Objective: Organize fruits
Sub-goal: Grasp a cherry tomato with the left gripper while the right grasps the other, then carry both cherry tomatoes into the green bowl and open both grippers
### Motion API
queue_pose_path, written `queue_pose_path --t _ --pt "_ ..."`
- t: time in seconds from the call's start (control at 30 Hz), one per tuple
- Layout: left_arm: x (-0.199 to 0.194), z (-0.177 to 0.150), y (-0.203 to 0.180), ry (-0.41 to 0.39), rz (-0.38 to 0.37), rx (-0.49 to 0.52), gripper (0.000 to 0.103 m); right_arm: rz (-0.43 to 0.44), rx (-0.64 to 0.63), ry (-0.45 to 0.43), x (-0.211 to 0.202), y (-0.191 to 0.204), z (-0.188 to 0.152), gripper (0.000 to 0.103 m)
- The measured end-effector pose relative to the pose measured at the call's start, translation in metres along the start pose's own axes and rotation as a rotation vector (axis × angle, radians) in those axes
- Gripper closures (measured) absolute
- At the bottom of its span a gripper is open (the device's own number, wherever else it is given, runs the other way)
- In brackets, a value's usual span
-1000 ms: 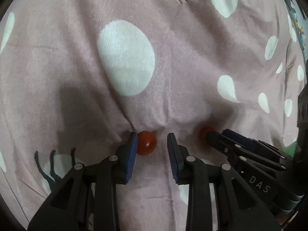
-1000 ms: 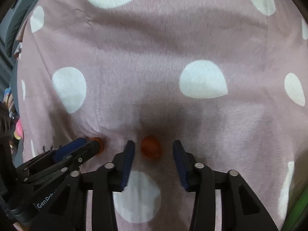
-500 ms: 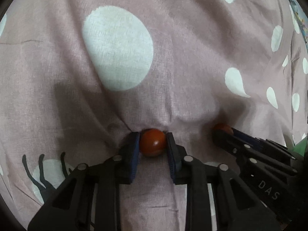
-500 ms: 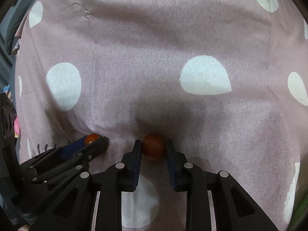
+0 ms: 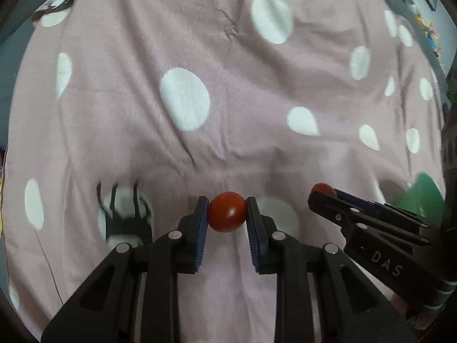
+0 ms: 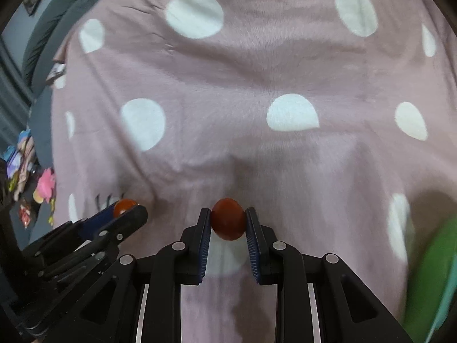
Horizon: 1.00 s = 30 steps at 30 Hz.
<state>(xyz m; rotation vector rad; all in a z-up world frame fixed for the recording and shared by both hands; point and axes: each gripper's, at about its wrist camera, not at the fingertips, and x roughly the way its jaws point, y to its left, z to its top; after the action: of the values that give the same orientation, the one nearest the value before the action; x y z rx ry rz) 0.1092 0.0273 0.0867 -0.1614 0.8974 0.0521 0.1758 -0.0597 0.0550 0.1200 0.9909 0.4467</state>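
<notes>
My left gripper (image 5: 227, 214) is shut on a small red tomato (image 5: 227, 212) and holds it above the pink polka-dot blanket (image 5: 228, 100). My right gripper (image 6: 228, 219) is shut on a second red tomato (image 6: 228, 219), also lifted off the blanket (image 6: 228, 85). In the left wrist view the right gripper (image 5: 325, 195) shows at the right with its tomato (image 5: 322, 188) peeking out. In the right wrist view the left gripper (image 6: 128, 211) shows at the left with its tomato (image 6: 124, 205).
A green object (image 5: 422, 194) lies at the blanket's right edge; it also shows in the right wrist view (image 6: 428, 271). Colourful small items (image 6: 31, 177) lie off the blanket at the left. Grey bedding (image 6: 51, 23) borders the far left.
Both grippers closed on their tomatoes and have lifted them up from the blanket; more of the blanket is in view now.
</notes>
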Motion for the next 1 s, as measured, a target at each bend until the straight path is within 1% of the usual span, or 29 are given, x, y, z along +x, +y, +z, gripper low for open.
queue_pose_path --t 0.07,0.13,0.27,0.33,0.47,0.57,0.8,1.0 --pt "-0.008 -0.017 0.006 -0.001 -0.011 -0.011 0.078 0.019 0.016 -0.007 -0.012 -0.001 -0.016 0.076" --pt "-0.015 -0.029 0.007 -0.008 -0.003 -0.022 0.078 0.027 0.027 -0.011 -0.023 -0.009 -0.024 0.076" --pt "-0.031 -0.062 0.009 -0.007 0.011 -0.049 0.078 -0.006 0.036 -0.013 -0.039 -0.014 -0.059 0.077" --pt "-0.037 -0.078 0.010 -0.005 -0.005 -0.069 0.078 -0.006 0.047 -0.006 -0.048 -0.027 -0.066 0.077" --pt "-0.042 -0.096 0.005 0.002 -0.043 -0.087 0.078 -0.029 0.039 -0.018 -0.065 -0.034 -0.080 0.077" --pt "-0.045 -0.104 -0.001 0.003 -0.043 -0.081 0.078 -0.056 0.027 -0.033 -0.070 -0.032 -0.084 0.077" --pt "-0.055 -0.110 -0.015 -0.023 -0.051 -0.053 0.078 -0.070 -0.006 -0.046 -0.073 -0.024 -0.084 0.076" --pt "-0.073 -0.104 -0.037 -0.086 -0.045 -0.001 0.078 -0.066 -0.010 -0.096 -0.091 -0.024 -0.080 0.076"
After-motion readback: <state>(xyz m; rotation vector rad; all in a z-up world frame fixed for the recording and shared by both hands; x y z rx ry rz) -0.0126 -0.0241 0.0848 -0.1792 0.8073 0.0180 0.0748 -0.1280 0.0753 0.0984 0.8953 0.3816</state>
